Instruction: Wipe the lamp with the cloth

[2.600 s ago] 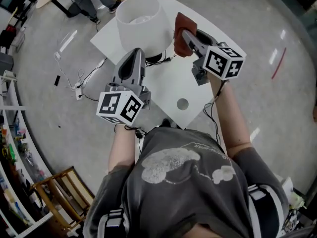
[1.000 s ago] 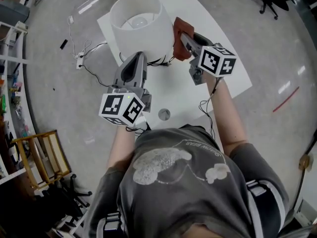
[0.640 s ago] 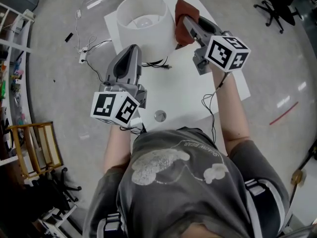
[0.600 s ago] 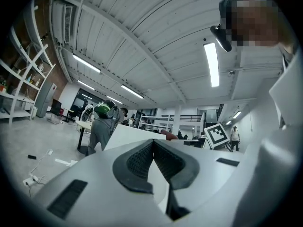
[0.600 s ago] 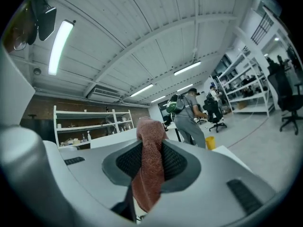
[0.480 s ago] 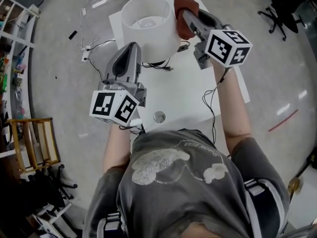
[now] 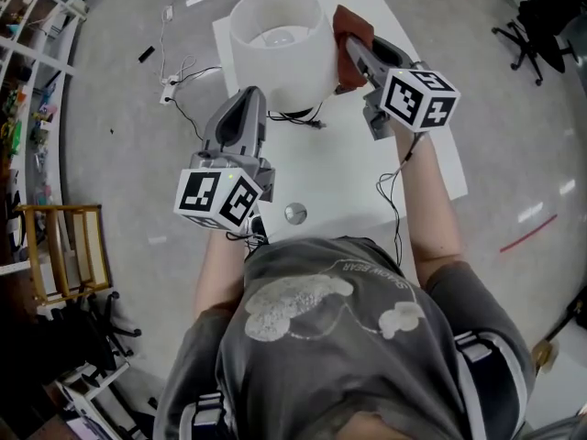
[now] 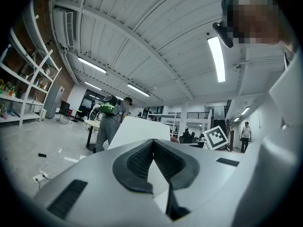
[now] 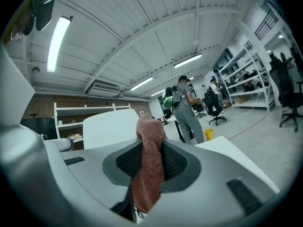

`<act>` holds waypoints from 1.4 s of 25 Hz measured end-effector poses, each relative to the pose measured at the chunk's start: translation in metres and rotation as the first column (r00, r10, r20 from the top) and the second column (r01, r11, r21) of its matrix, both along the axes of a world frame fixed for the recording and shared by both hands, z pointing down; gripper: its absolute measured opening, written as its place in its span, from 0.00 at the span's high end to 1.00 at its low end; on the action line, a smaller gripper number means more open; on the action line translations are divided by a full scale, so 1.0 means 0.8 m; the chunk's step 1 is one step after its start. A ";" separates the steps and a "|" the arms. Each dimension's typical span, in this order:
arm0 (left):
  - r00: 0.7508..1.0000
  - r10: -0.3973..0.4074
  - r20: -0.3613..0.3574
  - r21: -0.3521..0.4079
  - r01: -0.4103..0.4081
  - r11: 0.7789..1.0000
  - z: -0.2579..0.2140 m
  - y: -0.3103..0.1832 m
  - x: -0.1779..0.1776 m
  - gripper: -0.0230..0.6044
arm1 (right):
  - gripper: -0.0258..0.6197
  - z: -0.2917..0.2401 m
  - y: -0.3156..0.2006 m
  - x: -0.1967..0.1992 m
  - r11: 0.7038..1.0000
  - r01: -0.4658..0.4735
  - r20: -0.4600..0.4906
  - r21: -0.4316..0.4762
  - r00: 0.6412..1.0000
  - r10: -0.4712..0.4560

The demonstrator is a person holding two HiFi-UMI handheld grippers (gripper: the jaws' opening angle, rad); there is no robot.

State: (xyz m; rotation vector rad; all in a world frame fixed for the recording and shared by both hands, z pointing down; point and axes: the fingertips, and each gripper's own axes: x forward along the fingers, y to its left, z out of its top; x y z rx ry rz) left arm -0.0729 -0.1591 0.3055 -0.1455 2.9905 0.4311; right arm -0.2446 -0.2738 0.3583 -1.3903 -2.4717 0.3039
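Polished grey concrete floor [image 7: 514,154] surrounds a white rectangular bench [image 7: 367,163], seen from steeply above a person in a grey printed T-shirt [image 7: 339,337]. At the bench's far end stands a white table lamp [image 7: 280,73] with a tall drum shade. Its bulb [image 7: 280,36] shows through the open top, and a black cable [image 7: 307,120] trails from its foot.

The right hand-held gripper [image 7: 349,55] is clamped on a rust-red knitted cloth [image 7: 352,33], which lies against the right outer side of the shade near the top rim. In the right gripper view the cloth [image 9: 149,169] runs as a folded strip between the two black ribbed pads [image 9: 177,162] and bulges out past their tips. The white shade [image 9: 111,126] is just behind it to the left.

The left hand-held gripper [image 7: 249,99] hangs over the bench's left side, its nose near the lower left of the shade. In the left gripper view its jaws meet at the tips [image 8: 152,143] with nothing between them, and the right gripper's marker cube [image 8: 216,137] shows beyond.

A round metal grommet [image 7: 295,213] sits in the bench close to the person. On the floor to the left lies a white power strip [image 7: 171,88] with loose wires, and a wooden frame [image 7: 64,255] stands farther down that side. A black office chair [image 7: 541,30] is at the far right. Behind the bench, a person with a green backpack [image 9: 187,112] stands under long ceiling lights [image 9: 59,34].
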 end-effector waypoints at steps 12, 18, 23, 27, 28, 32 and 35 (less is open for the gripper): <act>0.992 0.095 -0.085 0.038 -0.092 0.995 0.039 0.013 -0.027 0.95 | 0.82 0.087 -0.032 -0.001 0.989 -0.136 -0.151 0.051 0.978 0.142; 0.980 0.177 -0.094 0.060 -0.172 0.983 0.043 0.029 -0.041 0.95 | 0.82 0.090 -0.038 0.004 0.974 -0.222 -0.173 0.047 0.958 0.227; 0.964 0.253 -0.079 0.059 -0.249 0.967 0.058 0.047 -0.026 0.95 | 0.82 0.089 -0.048 0.039 0.950 -0.312 -0.148 0.020 0.939 0.312; 0.947 0.315 -0.064 0.071 -0.310 0.948 0.049 0.059 -0.054 0.95 | 0.82 0.065 -0.053 0.031 0.927 -0.376 -0.120 0.017 0.919 0.375; 0.942 0.331 -0.060 0.073 -0.326 0.942 0.041 0.063 -0.060 0.95 | 0.82 0.053 -0.050 0.031 0.921 -0.389 -0.112 0.017 0.915 0.388; 0.913 0.405 -0.042 0.075 -0.401 0.913 0.036 0.076 -0.046 0.95 | 0.82 0.035 -0.038 0.070 0.894 -0.447 -0.082 0.008 0.891 0.447; 0.887 0.461 -0.034 0.074 -0.458 0.886 0.051 0.090 -0.019 0.95 | 0.82 0.041 -0.023 0.116 0.872 -0.489 -0.061 -0.001 0.871 0.488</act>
